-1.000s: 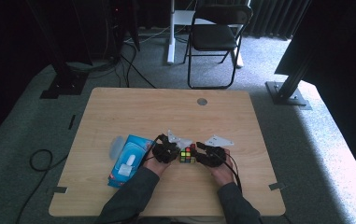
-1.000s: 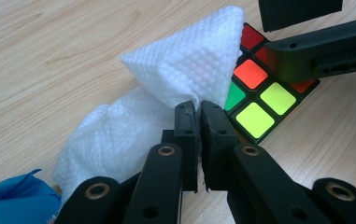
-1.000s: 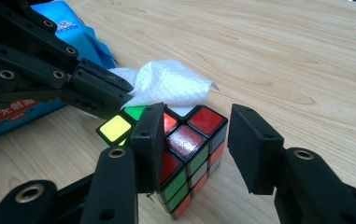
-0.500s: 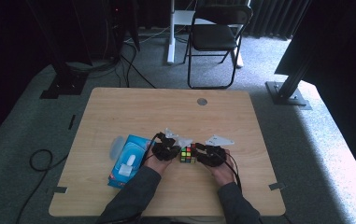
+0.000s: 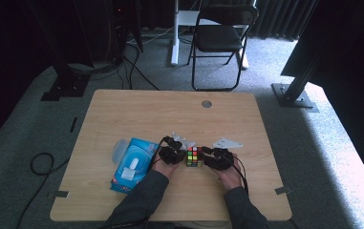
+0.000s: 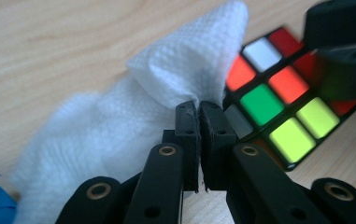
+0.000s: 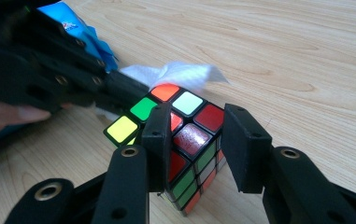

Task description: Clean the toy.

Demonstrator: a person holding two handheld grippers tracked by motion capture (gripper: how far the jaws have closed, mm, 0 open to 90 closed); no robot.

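A Rubik's cube [image 5: 194, 156] sits on the wooden table [image 5: 170, 114] between my two grippers. My left gripper [image 6: 198, 106] is shut, its tips pinching a white tissue [image 6: 119, 126] that rests against the cube's [image 6: 278, 98] left side. My right gripper [image 7: 196, 121] has just been closing its jaws. They now hold the cube [image 7: 192, 137] between them, one pad on each side. In the high view the left gripper [image 5: 179, 151] and right gripper [image 5: 207, 157] flank the cube, a hand behind each.
A blue tissue packet [image 5: 132, 164] lies just left of the left hand. A round grommet [image 5: 207, 103] is set in the table's far edge. A folding chair [image 5: 220, 38] stands beyond the table.
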